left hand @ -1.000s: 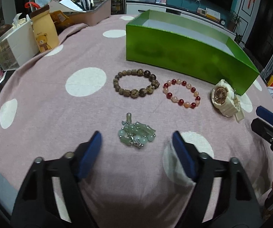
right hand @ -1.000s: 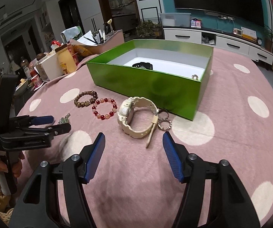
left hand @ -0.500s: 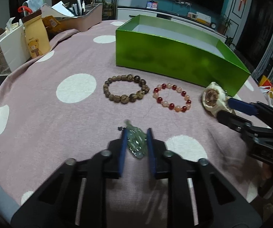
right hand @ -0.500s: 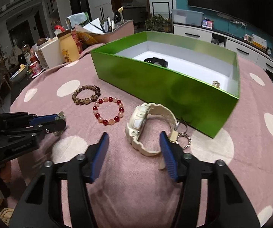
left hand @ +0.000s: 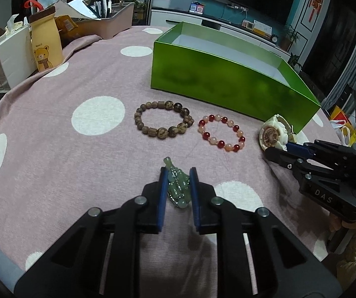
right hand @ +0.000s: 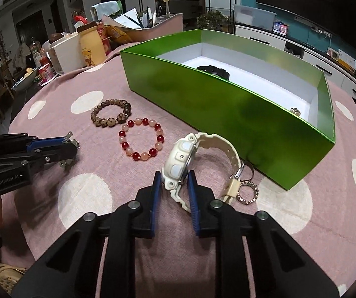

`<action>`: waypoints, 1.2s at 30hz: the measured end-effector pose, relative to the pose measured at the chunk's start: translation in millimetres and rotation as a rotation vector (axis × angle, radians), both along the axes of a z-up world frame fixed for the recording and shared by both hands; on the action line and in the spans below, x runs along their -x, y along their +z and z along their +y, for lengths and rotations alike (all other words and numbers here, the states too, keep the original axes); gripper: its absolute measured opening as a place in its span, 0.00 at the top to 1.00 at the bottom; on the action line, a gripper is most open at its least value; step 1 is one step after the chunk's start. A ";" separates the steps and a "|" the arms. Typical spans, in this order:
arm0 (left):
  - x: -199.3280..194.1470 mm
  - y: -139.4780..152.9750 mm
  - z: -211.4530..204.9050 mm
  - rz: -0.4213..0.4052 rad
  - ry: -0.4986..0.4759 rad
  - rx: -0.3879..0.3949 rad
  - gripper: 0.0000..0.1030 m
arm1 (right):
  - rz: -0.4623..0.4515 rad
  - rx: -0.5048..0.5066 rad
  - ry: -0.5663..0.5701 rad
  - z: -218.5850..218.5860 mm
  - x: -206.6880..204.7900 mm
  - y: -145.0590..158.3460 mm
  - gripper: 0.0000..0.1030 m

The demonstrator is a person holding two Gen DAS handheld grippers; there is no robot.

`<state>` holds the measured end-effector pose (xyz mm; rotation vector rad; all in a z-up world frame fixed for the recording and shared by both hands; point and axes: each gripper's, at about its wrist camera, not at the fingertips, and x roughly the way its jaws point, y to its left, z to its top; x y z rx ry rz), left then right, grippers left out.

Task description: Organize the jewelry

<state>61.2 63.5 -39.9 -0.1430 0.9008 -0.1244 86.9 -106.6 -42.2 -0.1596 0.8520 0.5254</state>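
My left gripper (left hand: 177, 173) is shut on a pale green bead bracelet (left hand: 176, 186) at table level. My right gripper (right hand: 173, 177) is shut on the cream watch (right hand: 178, 165), its strap (right hand: 225, 149) lying on the cloth. A brown bead bracelet (left hand: 163, 122) and a red and pink bead bracelet (left hand: 221, 132) lie between the grippers and the green box (left hand: 227, 84). In the right wrist view the box (right hand: 227, 109) holds a black watch (right hand: 212, 70) and a small ring (right hand: 295, 111). Two rings (right hand: 247, 192) lie by the watch strap.
The table has a pink cloth with white dots (left hand: 98, 115). A yellow bear bottle (left hand: 45, 44), a white storage box (left hand: 3, 62) and a tray of pens and papers (left hand: 103, 17) crowd the far left edge.
Both grippers went from open to shut. The left closed on the green bracelet and now holds it; the right moved forward and closed on the cream watch.
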 end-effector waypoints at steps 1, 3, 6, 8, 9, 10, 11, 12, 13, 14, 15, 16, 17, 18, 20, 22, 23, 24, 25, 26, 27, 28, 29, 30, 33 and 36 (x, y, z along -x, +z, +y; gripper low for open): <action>0.2 0.3 0.6 0.001 0.002 0.003 0.84 | 0.000 -0.003 -0.006 -1.2 0.6 0.4 0.80; 0.0 1.9 2.3 0.001 0.007 0.010 0.84 | 0.001 -0.023 -0.016 -4.8 2.6 2.3 0.80; 0.5 6.2 4.8 -0.009 0.012 0.014 0.84 | -0.008 -0.055 -0.029 -10.9 6.9 8.1 0.80; 0.0 10.3 6.0 -0.017 0.014 0.020 0.84 | -0.021 -0.076 -0.034 -15.0 10.1 13.6 0.80; -0.5 12.4 6.0 -0.020 0.013 0.025 0.84 | -0.028 -0.082 -0.037 -16.7 11.9 16.0 0.80; -0.5 14.1 5.8 -0.024 0.013 0.025 0.84 | -0.037 -0.088 -0.041 -19.4 13.9 19.6 0.80; -0.8 16.7 5.2 -0.030 0.012 0.022 0.84 | -0.045 -0.093 -0.046 -21.6 15.5 22.6 0.80; -0.6 19.8 4.6 -0.038 0.012 0.019 0.84 | -0.053 -0.098 -0.051 -23.8 16.7 25.3 0.80; 0.3 22.7 3.5 -0.045 0.012 0.019 0.84 | -0.061 -0.104 -0.056 -26.4 18.5 28.8 0.80; 0.4 26.2 2.8 -0.052 0.010 0.018 0.84 | -0.069 -0.109 -0.059 -28.4 19.7 32.1 0.80; 0.4 29.8 2.2 -0.059 0.008 0.017 0.84 | -0.080 -0.117 -0.063 -31.3 21.8 36.3 0.80; 0.1 32.2 2.1 -0.064 0.008 0.016 0.84 | -0.090 -0.122 -0.065 -33.5 23.1 39.3 0.80; 0.0 35.6 1.3 -0.071 0.008 0.013 0.84 | -0.098 -0.125 -0.067 -34.8 23.6 42.1 0.80; 0.0 37.8 0.7 -0.077 0.007 0.011 0.84 | -0.108 -0.129 -0.068 -36.9 24.6 45.5 0.80; -0.3 44.0 -1.2 -0.091 0.005 0.005 0.84 | -0.124 -0.135 -0.071 -40.3 26.8 50.8 0.80; -1.5 50.1 -3.1 -0.104 0.003 0.000 0.84 | -0.139 -0.139 -0.075 -42.8 28.4 55.7 0.80; -2.4 53.4 -4.4 -0.111 0.000 -0.003 0.84 | -0.147 -0.142 -0.076 -44.5 29.3 58.3 0.80; -3.3 56.9 -6.0 -0.118 -0.003 -0.005 0.84 | -0.156 -0.144 -0.078 -46.1 30.1 61.1 0.80; -3.8 60.0 -7.0 -0.125 -0.004 -0.007 0.84 | -0.163 -0.146 -0.080 -47.6 30.8 63.2 0.80; -5.3 63.5 -8.7 -0.133 -0.007 -0.011 0.84 | -0.170 -0.148 -0.082 -49.6 31.3 65.7 0.80; -6.7 66.4 -10.2 -0.140 -0.010 -0.012 0.84 | -0.175 -0.150 -0.083 -51.2 31.5 67.5 0.80; -7.7 68.2 -11.3 -0.145 -0.010 -0.013 0.84 | -0.185 -0.152 -0.089 -53.8 31.7 70.2 0.80; -9.5 70.8 -12.7 -0.151 -0.009 -0.015 0.84 | -0.189 -0.153 -0.093 -55.4 31.7 71.3 0.80; -11.4 73.3 -13.9 -0.156 -0.010 -0.014 0.84 | -0.194 -0.156 -0.098 -58.1 31.4 73.2 0.80; -15.7 80.1 -17.0 -0.169 -0.013 -0.004 0.84 | -0.204 -0.157 -0.110 -63.5 30.9 76.2 0.80; -21.4 87.1 -20.2 -0.182 -0.017 -0.002 0.84 | -0.210 -0.157 -0.118 -68.2 28.1 79.2 0.80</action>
